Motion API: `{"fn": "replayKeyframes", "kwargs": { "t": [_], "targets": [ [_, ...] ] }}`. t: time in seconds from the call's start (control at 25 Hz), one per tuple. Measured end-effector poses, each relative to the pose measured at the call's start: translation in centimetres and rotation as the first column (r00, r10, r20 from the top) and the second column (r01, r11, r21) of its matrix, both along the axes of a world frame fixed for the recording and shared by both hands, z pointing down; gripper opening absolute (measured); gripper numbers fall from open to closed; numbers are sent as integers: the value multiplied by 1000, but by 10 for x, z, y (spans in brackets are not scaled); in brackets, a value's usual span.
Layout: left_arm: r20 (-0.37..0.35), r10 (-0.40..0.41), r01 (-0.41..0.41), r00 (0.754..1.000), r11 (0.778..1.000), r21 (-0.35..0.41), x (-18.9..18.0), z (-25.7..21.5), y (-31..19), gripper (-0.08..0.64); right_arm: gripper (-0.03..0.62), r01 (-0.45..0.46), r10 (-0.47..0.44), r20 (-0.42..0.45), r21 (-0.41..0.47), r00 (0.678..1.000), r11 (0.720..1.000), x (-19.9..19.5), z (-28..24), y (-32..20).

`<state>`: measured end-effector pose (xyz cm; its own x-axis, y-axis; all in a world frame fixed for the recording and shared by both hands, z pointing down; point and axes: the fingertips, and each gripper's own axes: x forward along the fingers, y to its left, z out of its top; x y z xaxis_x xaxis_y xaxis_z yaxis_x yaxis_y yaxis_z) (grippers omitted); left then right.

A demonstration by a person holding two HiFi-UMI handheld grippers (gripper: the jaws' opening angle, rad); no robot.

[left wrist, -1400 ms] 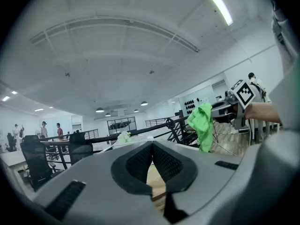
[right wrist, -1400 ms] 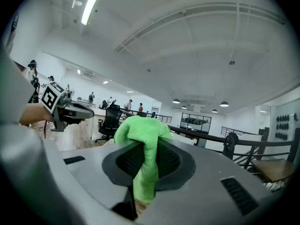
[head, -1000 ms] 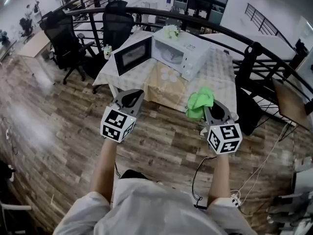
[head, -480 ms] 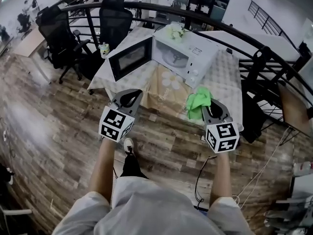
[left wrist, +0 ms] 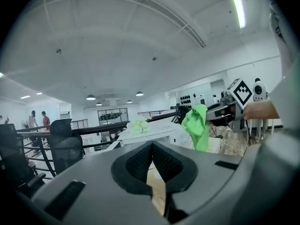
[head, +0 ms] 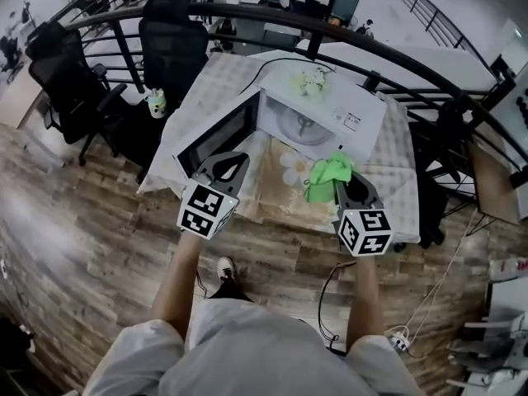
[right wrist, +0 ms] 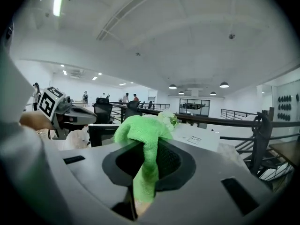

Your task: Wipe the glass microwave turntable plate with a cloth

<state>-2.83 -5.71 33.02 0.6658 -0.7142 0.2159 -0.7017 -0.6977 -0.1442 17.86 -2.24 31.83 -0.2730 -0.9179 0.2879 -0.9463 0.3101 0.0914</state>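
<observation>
The white microwave (head: 330, 114) stands on a table with its door (head: 216, 139) swung open to the left. The glass turntable plate (head: 299, 127) lies inside its cavity. My left gripper (head: 235, 160) hovers just in front of the open door, shut with nothing between its jaws (left wrist: 151, 143). My right gripper (head: 337, 181) hangs before the microwave's front right, shut on a bunched green cloth (head: 327, 176) that sticks up out of the jaws (right wrist: 143, 131). Both grippers are short of the cavity.
The table (head: 388, 176) wears a pale patterned cover. A flower bunch (head: 309, 79) sits on the microwave. Black office chairs (head: 172, 44) and a curved black railing (head: 247, 16) stand behind. A small cup (head: 154, 103) is at the table's left. A cable (head: 330, 291) trails on the wooden floor.
The person has stepped toward the table, so the microwave is much nearer to both grippers. The grippers keep the same posture, and the cloth stays in the right one.
</observation>
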Motion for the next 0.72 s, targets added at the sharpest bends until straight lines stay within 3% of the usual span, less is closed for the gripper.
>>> {"fn": "replayKeyframes", "kwargs": {
  "t": [0.28,0.44,0.72],
  "targets": [
    [-32,50,-52,998,997,-64,-13,26,-81,14,67,-85,80,-71,-64,994,994,-24,41,-91],
    [-39,36,-40,999,993,-107,-9,53,-111,14,67,-122,115,-84,-92,990,988,-28,82,-143],
    [-26,-21,17,999,990,-141,7,99,-148,14,67,-102,93,-82,-115,992,988,-37,164,-248]
  ]
}}
